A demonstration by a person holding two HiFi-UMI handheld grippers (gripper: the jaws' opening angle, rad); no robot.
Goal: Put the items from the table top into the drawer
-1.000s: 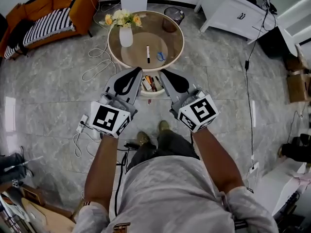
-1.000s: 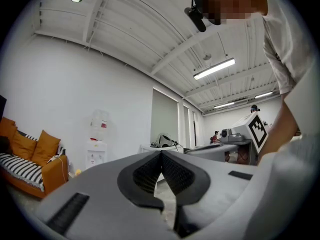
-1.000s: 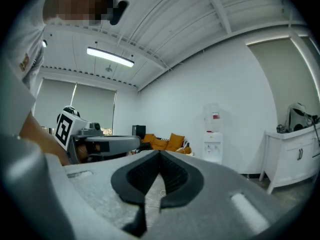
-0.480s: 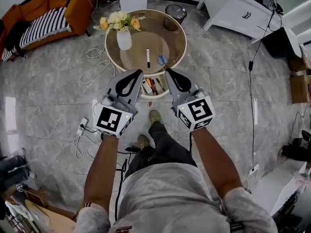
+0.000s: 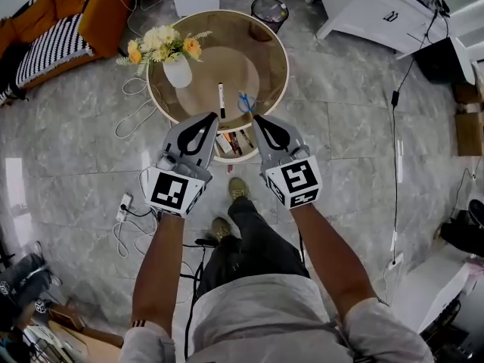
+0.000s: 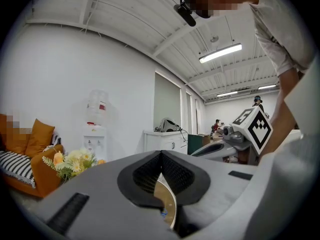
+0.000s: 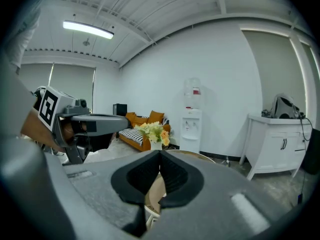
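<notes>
A round glass-topped table (image 5: 278,48) stands ahead of me. On it lie a black-and-white marker (image 5: 221,100) and blue scissors (image 5: 246,103), near the front edge. Below that edge an open drawer (image 5: 230,144) holds several pens and small items. My left gripper (image 5: 213,117) (image 6: 161,154) and right gripper (image 5: 255,119) (image 7: 160,154) hover side by side over the drawer, tips short of the table's front edge. Both are shut with nothing between their pads. In the right gripper view the left gripper (image 7: 85,121) shows at the left.
A white vase of flowers (image 5: 177,69) stands on the table's left part. Around it are a sofa (image 5: 68,23), a bin (image 5: 269,9), a white cabinet (image 5: 370,13), a water dispenser (image 7: 191,119) and floor cables (image 5: 136,106) with a power strip (image 5: 125,202).
Both grippers have moved forward and down towards the table's front edge, staying shut. The person has stepped closer, so the table looks larger and nearer.
</notes>
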